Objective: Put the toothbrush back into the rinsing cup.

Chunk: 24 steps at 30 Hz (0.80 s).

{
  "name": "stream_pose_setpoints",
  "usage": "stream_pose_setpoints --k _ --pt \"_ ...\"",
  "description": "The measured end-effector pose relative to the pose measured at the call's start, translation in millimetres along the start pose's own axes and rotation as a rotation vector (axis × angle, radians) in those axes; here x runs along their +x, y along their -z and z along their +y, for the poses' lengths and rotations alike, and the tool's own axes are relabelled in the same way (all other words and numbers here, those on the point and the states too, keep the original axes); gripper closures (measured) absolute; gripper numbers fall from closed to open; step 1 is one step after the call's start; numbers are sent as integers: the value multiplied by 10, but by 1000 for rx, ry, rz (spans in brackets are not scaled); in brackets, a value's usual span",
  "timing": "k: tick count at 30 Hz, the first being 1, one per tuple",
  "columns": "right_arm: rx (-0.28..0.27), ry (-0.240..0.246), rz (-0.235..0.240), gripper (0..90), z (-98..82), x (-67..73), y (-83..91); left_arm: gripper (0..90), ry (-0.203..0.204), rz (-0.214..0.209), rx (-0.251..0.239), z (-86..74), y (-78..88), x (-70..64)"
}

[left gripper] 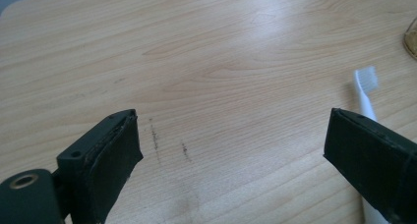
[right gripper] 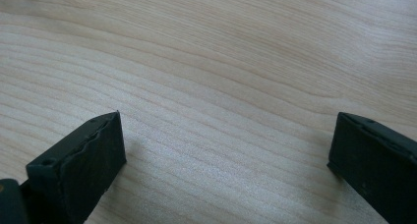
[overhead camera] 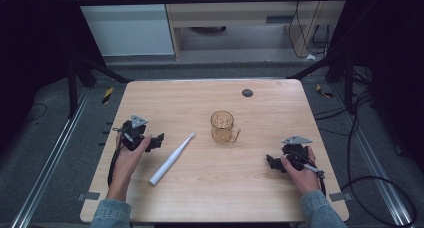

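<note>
White toothbrush (overhead camera: 171, 159) unbranded, beside left tongs (overhead camera: 159, 141), both tongs apart, right tongs (overhead camera: 272, 162) empty

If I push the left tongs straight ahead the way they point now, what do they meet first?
Probably the white toothbrush: in the high view the left tongs point right, toward it. In the left gripper view it lies by the right-hand jaw, off the centre line, so open tongs might only clip it. Depth is unclear.

Your wooden worktop (overhead camera: 260, 183) carries a white toothbrush (overhead camera: 171, 159) left of centre and an amber mug (overhead camera: 223, 127) mid-table.
</note>
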State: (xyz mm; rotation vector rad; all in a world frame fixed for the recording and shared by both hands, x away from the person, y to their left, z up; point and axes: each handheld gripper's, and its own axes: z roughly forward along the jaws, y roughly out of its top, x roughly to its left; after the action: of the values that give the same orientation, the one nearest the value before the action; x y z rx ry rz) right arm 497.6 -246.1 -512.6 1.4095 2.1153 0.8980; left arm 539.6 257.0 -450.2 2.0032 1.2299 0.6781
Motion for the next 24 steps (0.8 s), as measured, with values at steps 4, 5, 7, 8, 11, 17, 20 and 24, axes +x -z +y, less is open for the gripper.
stream_pose_setpoints --k 4,5,7,8,11,17,20,24 --pt "-1 6 4 6 1 -6 -1 70 -35 -18 21 65 44 -134" --pt "-1 6 2 6 1 -6 -2 69 -46 -25 23 83 56 -169" --pt "-1 6 2 6 1 -6 -2 63 -65 -30 25 125 81 -235" --pt "0 7 2 6 1 -7 -1 63 -70 -32 24 149 96 -264" --pt "-1 8 2 6 1 -8 -1 57 -85 -58 22 210 115 -361" --pt "-1 15 7 6 0 -15 -2 56 -134 -88 45 332 166 -547" --pt "0 14 6 6 0 -14 -1 56 -156 -95 35 404 219 -622" --pt "0 12 6 6 0 -13 -1 57 -172 -95 47 416 221 -657"
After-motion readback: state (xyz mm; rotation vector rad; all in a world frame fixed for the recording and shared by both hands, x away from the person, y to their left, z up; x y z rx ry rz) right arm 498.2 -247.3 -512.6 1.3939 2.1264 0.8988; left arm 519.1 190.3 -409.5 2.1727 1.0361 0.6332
